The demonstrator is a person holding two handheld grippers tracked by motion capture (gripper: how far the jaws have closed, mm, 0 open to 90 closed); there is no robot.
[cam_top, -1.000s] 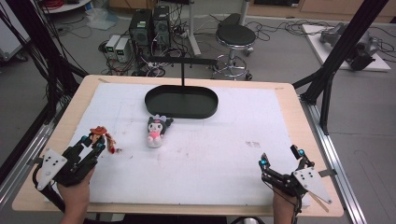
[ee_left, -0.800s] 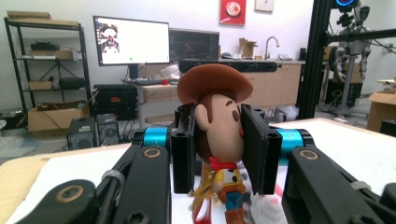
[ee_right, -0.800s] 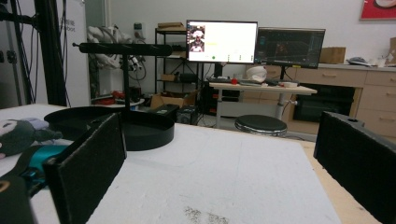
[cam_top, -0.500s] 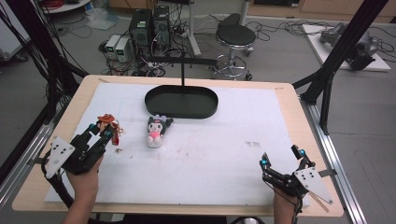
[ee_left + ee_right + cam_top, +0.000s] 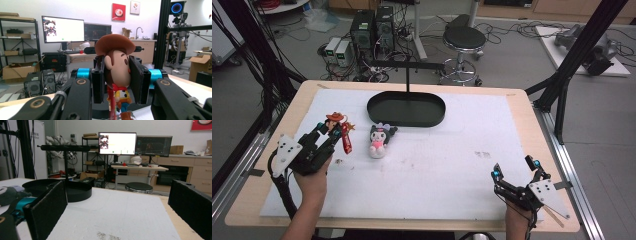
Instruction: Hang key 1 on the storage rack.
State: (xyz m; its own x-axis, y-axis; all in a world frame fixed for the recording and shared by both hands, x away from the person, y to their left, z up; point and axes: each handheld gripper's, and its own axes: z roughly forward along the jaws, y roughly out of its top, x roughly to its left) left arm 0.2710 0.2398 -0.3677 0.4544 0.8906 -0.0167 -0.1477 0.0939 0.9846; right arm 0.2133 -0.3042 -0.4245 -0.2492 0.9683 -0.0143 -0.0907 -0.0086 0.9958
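My left gripper (image 5: pixel 330 131) is shut on a cowboy figure keychain (image 5: pixel 337 121) with a brown hat and a red strap (image 5: pixel 346 141) that hangs down over the white mat. In the left gripper view the two pads squeeze the cowboy figure's head (image 5: pixel 117 67) from both sides. A small plush doll (image 5: pixel 378 139) with a black hood and pink body lies on the mat to the right of it. Behind the doll stands a black oval tray (image 5: pixel 406 109) with a T-shaped hanger post (image 5: pixel 407 75). My right gripper (image 5: pixel 514 168) rests open at the table's front right, nothing between its pads (image 5: pixel 47 207).
A white mat (image 5: pixel 437 160) covers the wooden table (image 5: pixel 532 120). Black frame posts (image 5: pixel 562 85) rise at both sides. On the floor beyond the far edge are a stool (image 5: pixel 463 40) and computer boxes (image 5: pixel 372 30).
My left gripper has lifted the cowboy keychain and carried it forward and to the right, toward the tray. The right gripper has stayed put.
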